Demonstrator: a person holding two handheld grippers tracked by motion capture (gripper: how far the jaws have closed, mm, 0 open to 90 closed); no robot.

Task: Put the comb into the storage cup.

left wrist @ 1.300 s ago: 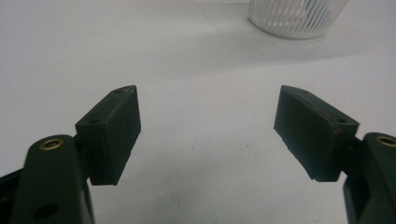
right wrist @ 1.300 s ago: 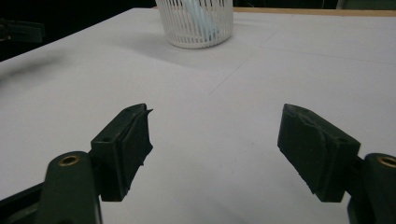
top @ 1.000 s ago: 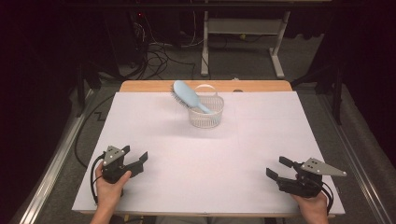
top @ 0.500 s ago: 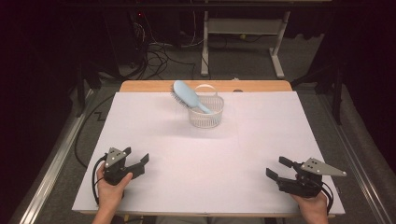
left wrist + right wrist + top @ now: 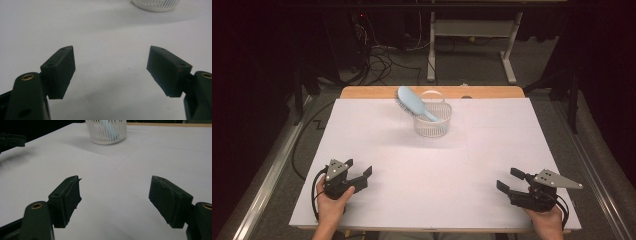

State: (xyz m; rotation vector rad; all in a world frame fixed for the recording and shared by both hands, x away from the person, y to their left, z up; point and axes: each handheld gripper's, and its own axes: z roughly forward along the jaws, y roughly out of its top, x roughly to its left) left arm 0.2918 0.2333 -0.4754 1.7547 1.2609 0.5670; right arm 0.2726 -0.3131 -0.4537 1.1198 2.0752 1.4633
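Light-blue plastic hairbrush leans in white slatted plastic basket, bench twelve o'clock. Left gripper, right gripper both wide, empty. Grasp brush head, lift straight.

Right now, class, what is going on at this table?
A person sits at a white-covered table with a gripper in each hand. The left gripper and the right gripper rest near the front edge, jaws open with nothing between them. Farther back stands a white slatted basket with a light blue hairbrush in it, handle down, head leaning out over the rim. Neither gripper touches them.
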